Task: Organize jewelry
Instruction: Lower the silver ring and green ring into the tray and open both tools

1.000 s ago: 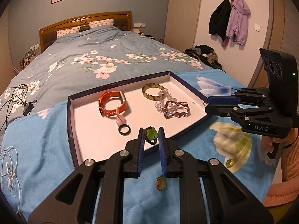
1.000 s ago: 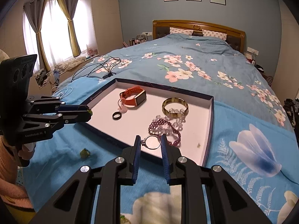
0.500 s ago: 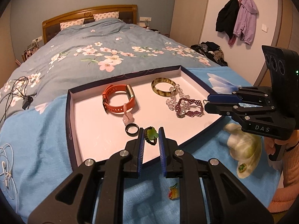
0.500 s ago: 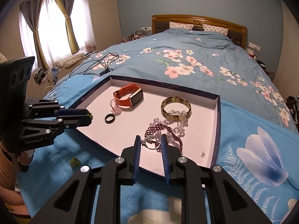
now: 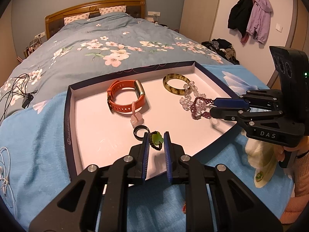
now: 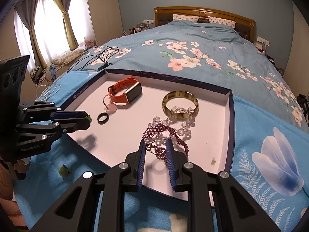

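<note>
A shallow white tray (image 5: 90,127) (image 6: 135,127) with a dark rim lies on the bed. In it are an orange watch (image 5: 125,96) (image 6: 125,92), a pink charm (image 5: 136,118), a black ring (image 5: 140,131) (image 6: 103,118), a mottled bangle (image 5: 176,84) (image 6: 180,104), clear beads (image 6: 183,129) and a purple bead bracelet (image 5: 200,108) (image 6: 164,133). My left gripper (image 5: 156,141) (image 6: 87,120) is shut on a green charm on a dark cord (image 5: 156,140), over the tray's near part. My right gripper (image 6: 156,147) (image 5: 212,109) is shut on a silver ring (image 6: 156,147), above the purple bracelet.
A blue fleece blanket (image 5: 34,135) lies under the tray, over a floral quilt (image 6: 193,58). Loose pieces lie on the blanket: a green one (image 5: 258,176), a yellow-green one (image 6: 64,171), a red one (image 5: 184,208). Black cables (image 5: 17,90) and white earphones (image 5: 4,166) lie at left.
Both grippers have moved forward and down over the tray, still holding their pieces. The tray looks larger and closer in both views.
</note>
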Demonstrator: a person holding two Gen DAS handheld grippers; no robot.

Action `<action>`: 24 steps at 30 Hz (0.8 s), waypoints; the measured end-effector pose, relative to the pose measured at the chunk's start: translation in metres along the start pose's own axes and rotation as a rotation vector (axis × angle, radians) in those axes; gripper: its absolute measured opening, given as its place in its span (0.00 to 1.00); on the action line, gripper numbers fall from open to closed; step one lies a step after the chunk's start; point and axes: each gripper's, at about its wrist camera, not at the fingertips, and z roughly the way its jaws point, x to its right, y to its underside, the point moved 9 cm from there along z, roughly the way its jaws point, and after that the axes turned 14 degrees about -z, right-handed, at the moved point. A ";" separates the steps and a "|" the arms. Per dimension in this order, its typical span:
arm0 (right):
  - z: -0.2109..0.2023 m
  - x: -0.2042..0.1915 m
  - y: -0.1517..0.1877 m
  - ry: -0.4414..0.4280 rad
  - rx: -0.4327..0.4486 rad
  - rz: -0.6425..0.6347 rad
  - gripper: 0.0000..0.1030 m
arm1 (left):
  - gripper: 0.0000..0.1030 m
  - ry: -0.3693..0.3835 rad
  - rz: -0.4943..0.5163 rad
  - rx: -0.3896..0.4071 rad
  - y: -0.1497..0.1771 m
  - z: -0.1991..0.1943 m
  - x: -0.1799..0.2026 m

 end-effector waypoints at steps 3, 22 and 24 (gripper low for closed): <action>0.005 0.001 0.002 0.001 -0.012 0.002 0.19 | 0.15 -0.004 -0.004 -0.004 0.000 0.003 -0.001; 0.017 0.007 0.004 0.001 -0.035 0.032 0.20 | 0.15 -0.027 -0.019 -0.017 0.000 0.013 -0.005; 0.017 0.009 0.004 0.004 -0.036 0.037 0.20 | 0.15 -0.030 -0.020 -0.014 0.000 0.013 -0.006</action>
